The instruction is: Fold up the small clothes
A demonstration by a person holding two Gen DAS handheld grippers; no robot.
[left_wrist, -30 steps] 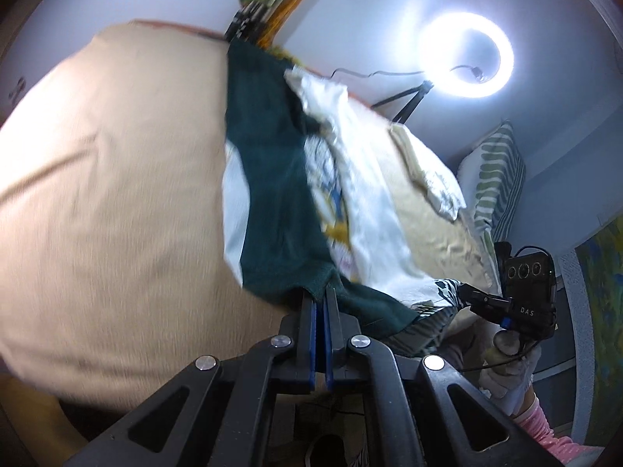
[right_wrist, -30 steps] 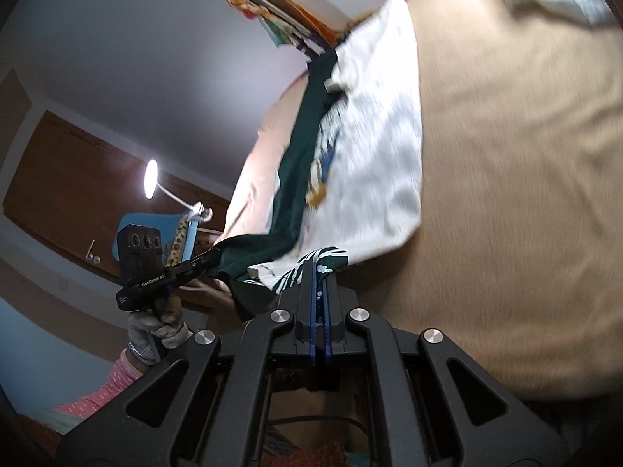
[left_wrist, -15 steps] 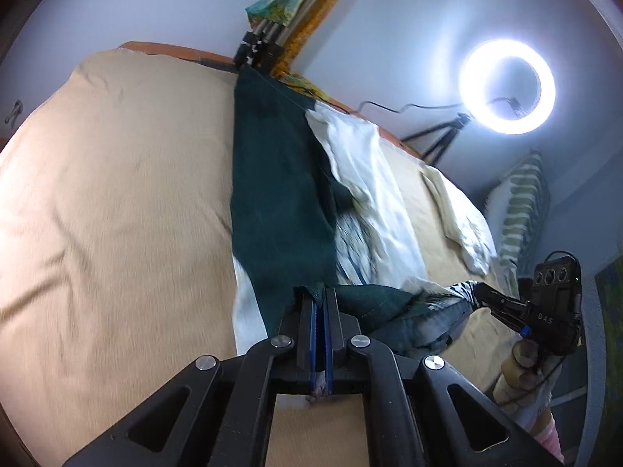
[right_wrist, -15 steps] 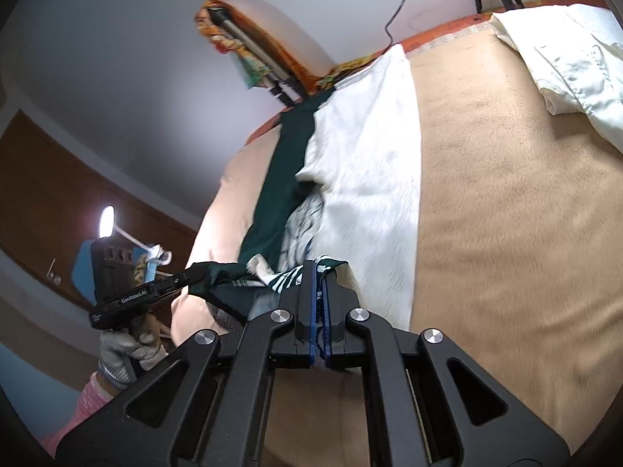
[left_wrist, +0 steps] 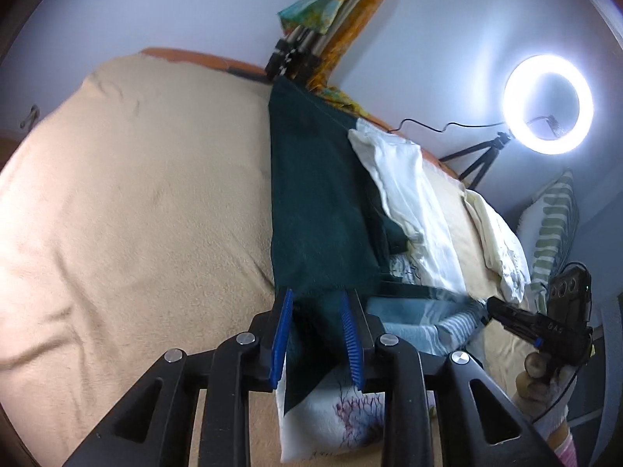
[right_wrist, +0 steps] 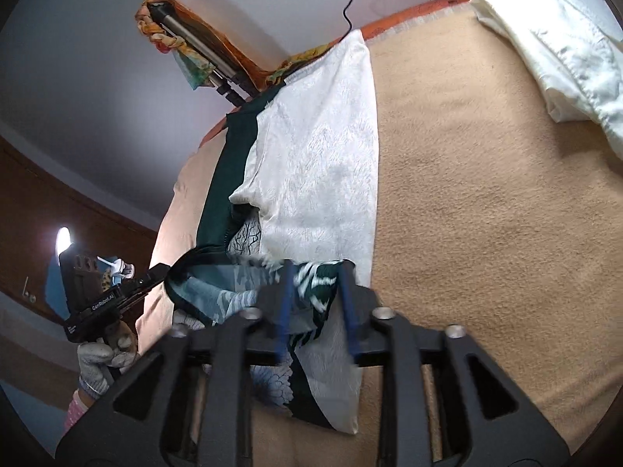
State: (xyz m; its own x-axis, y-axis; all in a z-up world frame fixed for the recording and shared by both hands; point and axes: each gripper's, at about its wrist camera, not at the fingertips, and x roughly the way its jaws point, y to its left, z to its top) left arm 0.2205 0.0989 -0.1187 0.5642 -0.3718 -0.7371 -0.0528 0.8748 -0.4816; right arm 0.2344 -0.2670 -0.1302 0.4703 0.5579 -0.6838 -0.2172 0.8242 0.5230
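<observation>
A small garment lies lengthwise on the beige bed, folded into a long strip. One half is a dark green panel (left_wrist: 319, 202) and the other a white patterned panel (right_wrist: 319, 148). My left gripper (left_wrist: 316, 295) is at its near end. The jaws are opening, and the green hem hangs loosely between the blue pads (left_wrist: 281, 334). My right gripper (right_wrist: 317, 272) is at the same end, beside the left one. Its jaws are also opening, with a green and white patterned corner between them. Each gripper shows in the other's view: the right gripper (left_wrist: 502, 311) and the left gripper (right_wrist: 155, 272).
The beige blanket (left_wrist: 136, 214) covers the bed on both sides of the garment. A cream cloth (right_wrist: 564, 58) lies to the right, with a striped pillow (left_wrist: 553, 225) past it. A lit ring light (left_wrist: 548, 104) and a folded tripod (left_wrist: 296, 50) stand at the far wall.
Both grippers were shut on the garment's near end and drew it along the bed; now both sets of jaws stand apart and the garment lies flatter.
</observation>
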